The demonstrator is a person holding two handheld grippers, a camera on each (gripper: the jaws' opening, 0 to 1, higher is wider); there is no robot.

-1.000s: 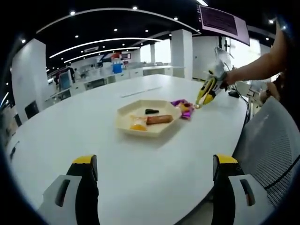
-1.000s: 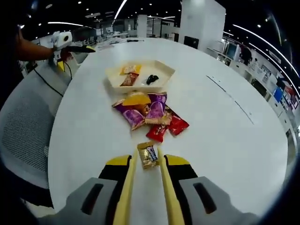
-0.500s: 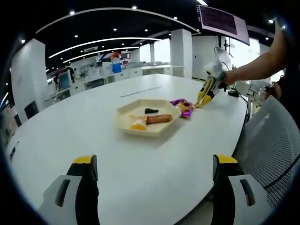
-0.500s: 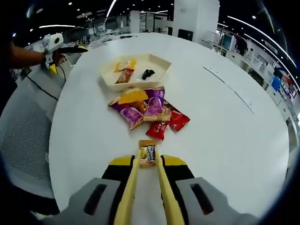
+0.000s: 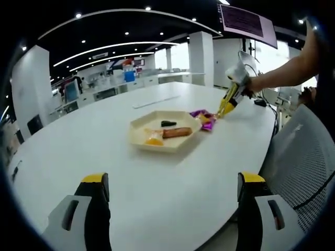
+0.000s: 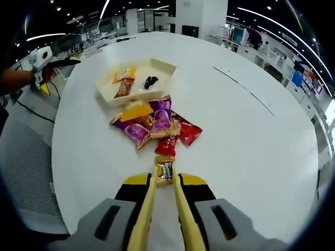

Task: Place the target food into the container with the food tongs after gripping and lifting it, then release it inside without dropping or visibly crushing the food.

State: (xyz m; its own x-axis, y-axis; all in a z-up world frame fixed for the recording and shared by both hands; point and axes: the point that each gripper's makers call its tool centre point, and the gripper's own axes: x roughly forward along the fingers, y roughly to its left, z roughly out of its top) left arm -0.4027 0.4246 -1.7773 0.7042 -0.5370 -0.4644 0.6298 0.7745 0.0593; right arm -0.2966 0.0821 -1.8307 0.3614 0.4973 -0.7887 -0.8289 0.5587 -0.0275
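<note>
1. Two yellow arms of the right tongs (image 6: 164, 175) rise from the bottom of the right gripper view, clenched on a small gold-wrapped candy (image 6: 164, 170) held between their tips.
2. Just beyond the candy, on the white counter (image 6: 251, 151), lies a loose pile of snack packets (image 6: 152, 123): red ones nearest, then purple and orange-yellow ones, overlapping each other.
3. Past the pile sits the cream hexagonal tray (image 6: 162, 67), close to the packets' far edge; inside it are an orange packet, a brown-red packet and a small dark item.
4. Far left in that view, the other gripper shows, held by a hand at the counter's edge.
5. In the left gripper view, the left tongs (image 5: 170, 183) stand released, their two black, yellow-capped jaws set wide apart over bare counter (image 5: 157, 198).
6. Farther on, the tray (image 5: 138, 128) rests mid-counter, holding an orange piece, a long brown piece and a small dark one.
7. Beside the tray's far right lie purple packets (image 5: 205, 118), and just beyond them the right tongs' yellow arms (image 5: 228, 102) point down, held by a person's arm (image 5: 282, 73).
8. A mesh chair back (image 5: 301, 157) stands at the right.
</note>
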